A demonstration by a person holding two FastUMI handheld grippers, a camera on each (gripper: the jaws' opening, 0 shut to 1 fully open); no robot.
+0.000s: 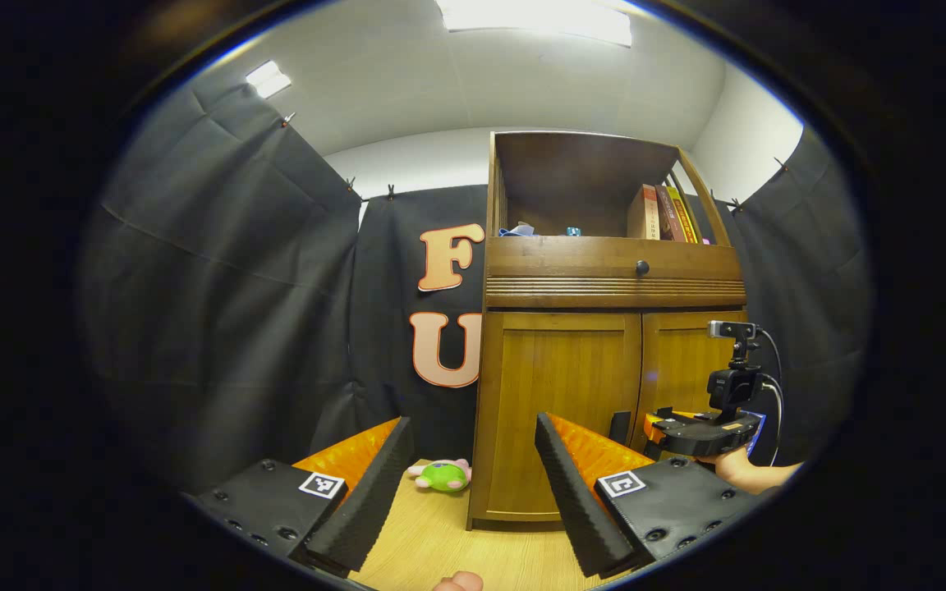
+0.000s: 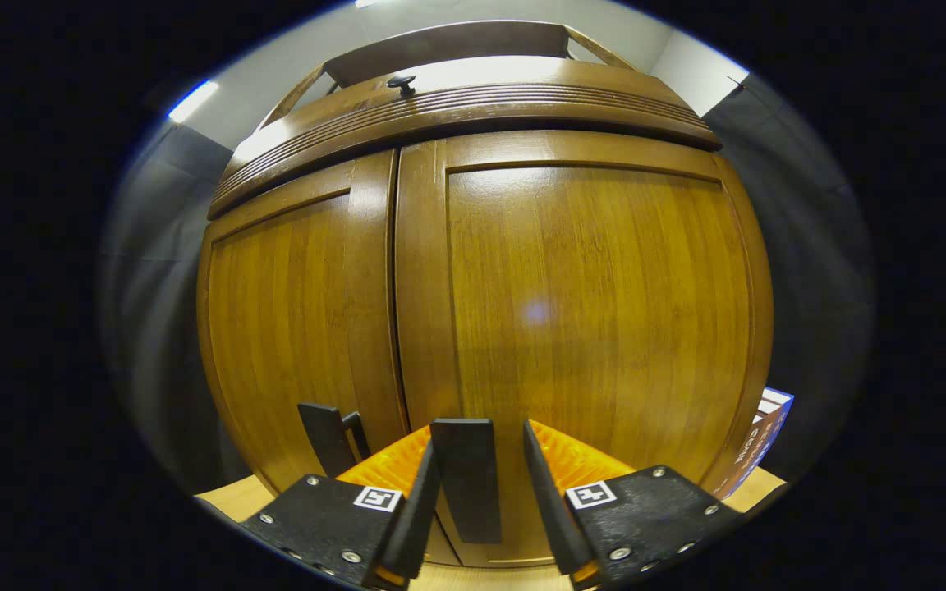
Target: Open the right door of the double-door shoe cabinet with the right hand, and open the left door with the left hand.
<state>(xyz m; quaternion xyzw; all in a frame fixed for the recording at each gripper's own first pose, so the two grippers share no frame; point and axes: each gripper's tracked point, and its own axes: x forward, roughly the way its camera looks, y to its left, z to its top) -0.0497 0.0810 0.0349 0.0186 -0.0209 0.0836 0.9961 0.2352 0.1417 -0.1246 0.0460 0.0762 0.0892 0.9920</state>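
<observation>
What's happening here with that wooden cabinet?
A person holds a gripper in each hand in front of a shoe cabinet. The right gripper has its fingers either side of the right door's handle, not clearly squeezing it. The left gripper hangs back, open. Both doors look closed.

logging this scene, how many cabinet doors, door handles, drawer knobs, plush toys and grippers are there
cabinet doors: 2, left door and right door, both closed
door handles: 2, left handle and right handle
drawer knobs: 1, knob
plush toys: 1, green plush
grippers: 2, left gripper and right gripper
total: 8
</observation>
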